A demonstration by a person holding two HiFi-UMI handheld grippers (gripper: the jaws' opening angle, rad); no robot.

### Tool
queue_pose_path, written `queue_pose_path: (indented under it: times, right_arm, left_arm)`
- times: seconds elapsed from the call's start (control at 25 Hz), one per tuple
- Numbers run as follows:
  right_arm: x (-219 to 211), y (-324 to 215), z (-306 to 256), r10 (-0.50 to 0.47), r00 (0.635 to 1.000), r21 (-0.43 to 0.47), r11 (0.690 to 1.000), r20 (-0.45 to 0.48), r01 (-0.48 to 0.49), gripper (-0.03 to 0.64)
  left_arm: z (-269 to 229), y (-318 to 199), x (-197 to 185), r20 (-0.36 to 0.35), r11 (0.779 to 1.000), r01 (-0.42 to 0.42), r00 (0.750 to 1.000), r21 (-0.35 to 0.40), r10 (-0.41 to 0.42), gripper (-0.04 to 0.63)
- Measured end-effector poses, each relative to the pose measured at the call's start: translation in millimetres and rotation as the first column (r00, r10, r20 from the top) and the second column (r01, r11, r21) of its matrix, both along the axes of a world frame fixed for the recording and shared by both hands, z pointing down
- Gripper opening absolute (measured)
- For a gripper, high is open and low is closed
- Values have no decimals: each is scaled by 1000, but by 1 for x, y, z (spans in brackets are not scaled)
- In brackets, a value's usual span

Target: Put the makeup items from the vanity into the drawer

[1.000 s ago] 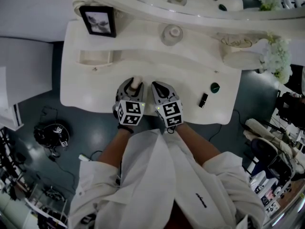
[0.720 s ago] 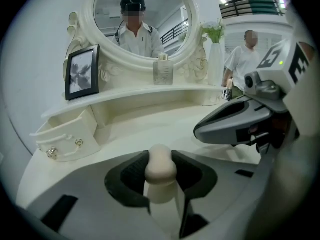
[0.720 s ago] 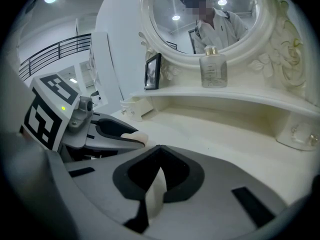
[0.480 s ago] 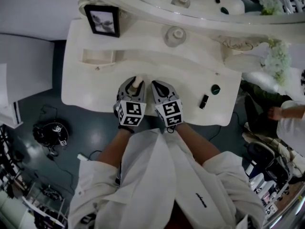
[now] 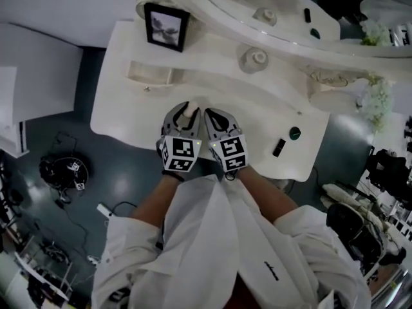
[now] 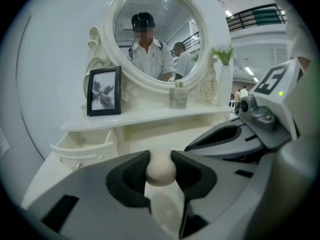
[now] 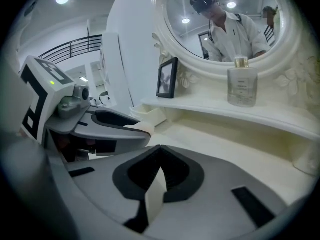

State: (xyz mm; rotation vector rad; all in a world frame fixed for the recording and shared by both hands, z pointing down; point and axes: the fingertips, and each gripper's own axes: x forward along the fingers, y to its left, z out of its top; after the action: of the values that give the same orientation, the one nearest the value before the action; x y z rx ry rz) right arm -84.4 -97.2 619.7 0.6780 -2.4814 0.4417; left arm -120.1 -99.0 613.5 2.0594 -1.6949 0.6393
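Note:
A beige egg-shaped makeup sponge point(image 6: 160, 168) sits pinched between the dark pads of my left gripper point(image 6: 160, 170), just above the white vanity top point(image 5: 129, 118). In the head view the sponge point(image 5: 188, 112) pokes out of the left gripper point(image 5: 187, 109) near the vanity's front edge. Right beside it my right gripper point(image 5: 213, 114) is shut with nothing in it, its jaws meeting at the tip point(image 7: 157, 150). A small drawer point(image 5: 149, 74) stands open at the back left. A black lipstick point(image 5: 279, 148) and a round green compact point(image 5: 295, 133) lie at the right.
A framed photo point(image 5: 166, 26) and a glass perfume bottle point(image 5: 255, 59) stand on the raised shelf below the oval mirror point(image 6: 155, 29). White flowers point(image 5: 376, 102) sit at the right end. Cables and gear lie on the dark floor point(image 5: 61, 172) to the left.
The head view has swung, so the vanity sits more tilted in the frame. Both grippers stay side by side at the front edge, the sponge still in the left one.

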Motion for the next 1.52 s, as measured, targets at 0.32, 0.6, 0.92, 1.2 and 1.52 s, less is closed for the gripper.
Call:
queue_pose_path:
  times: [0.32, 0.6, 0.92, 1.2, 1.52]
  right_arm:
    - [-46, -3, -16, -103, 995, 44, 994, 13, 103, 18]
    - [-87, -18, -30, -155, 988, 82, 985, 27, 152, 18]
    - [-119, -34, -41, -172, 984, 116, 979, 47, 165, 18]
    - [-140, -44, -45, -169, 984, 135, 978, 65, 159, 18]
    - [-158, -48, -39, -192, 980, 160, 970, 45, 183, 18]
  left_arm:
    - [-22, -3, -40, -24, 994, 92, 996, 55, -91, 147]
    - [-34, -12, -78, -60, 978, 191, 981, 79, -186, 147]
    - [-41, -24, -113, -95, 955, 278, 958, 100, -269, 147]
    - [-38, -31, -133, -101, 940, 327, 943, 102, -317, 147]
    - [-27, -39, -157, -119, 912, 401, 913, 90, -390, 149]
